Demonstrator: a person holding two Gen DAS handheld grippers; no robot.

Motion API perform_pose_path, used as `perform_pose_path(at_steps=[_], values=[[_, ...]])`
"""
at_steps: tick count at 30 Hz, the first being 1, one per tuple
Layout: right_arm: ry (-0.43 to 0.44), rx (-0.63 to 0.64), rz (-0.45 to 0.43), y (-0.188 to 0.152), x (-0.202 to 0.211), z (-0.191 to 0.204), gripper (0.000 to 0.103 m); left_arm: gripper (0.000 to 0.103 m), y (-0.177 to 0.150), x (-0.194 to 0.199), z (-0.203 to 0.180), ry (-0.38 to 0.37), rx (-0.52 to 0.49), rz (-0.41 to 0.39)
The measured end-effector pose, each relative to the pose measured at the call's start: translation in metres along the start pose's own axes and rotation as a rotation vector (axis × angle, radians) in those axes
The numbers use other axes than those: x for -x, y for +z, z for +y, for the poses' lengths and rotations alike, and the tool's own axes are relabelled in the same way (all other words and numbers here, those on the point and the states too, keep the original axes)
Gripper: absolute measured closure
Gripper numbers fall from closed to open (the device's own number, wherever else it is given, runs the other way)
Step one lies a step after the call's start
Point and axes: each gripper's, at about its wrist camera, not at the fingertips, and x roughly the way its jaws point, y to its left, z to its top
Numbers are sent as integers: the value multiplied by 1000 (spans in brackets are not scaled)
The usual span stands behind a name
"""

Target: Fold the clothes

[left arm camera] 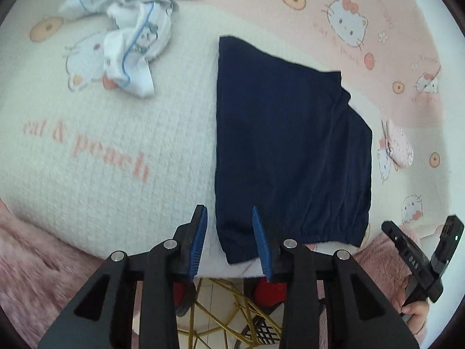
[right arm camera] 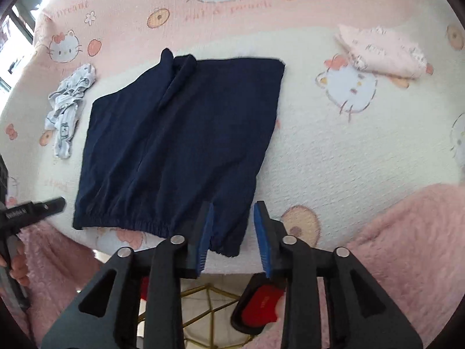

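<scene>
The navy shorts (left arm camera: 293, 151) are lying flat on the cat-print blanket (left arm camera: 110, 151), folded lengthwise, the gathered waistband nearest the tongs; the left gripper (left arm camera: 229, 242) is hanging partly open over one waistband corner, the right gripper (right arm camera: 234, 240) partly open over the other, neither holding anything; the cloth is looking thin, soft and light, so it is likely drooping and slipping if pinched mid-panel; the thicker elastic band at the corners is offering the surest hold for bringing the waist over to the leg hems
</scene>
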Motion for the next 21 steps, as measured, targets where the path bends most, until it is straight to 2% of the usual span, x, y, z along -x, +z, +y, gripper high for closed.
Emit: perform_pose_path(at_steps=[4, 10, 15, 21], values=[[77, 91, -5, 12, 1, 5, 69, 69, 60, -10, -6, 48, -31, -45], [134, 123, 18, 86, -31, 30, 69, 68, 127, -47, 18, 17, -19, -41], [122, 146, 21, 135, -61, 56, 69, 68, 145, -70, 16, -34, -30, -48], [107, 121, 63, 167, -104, 65, 69, 68, 150, -73, 2, -20, -152, -73]])
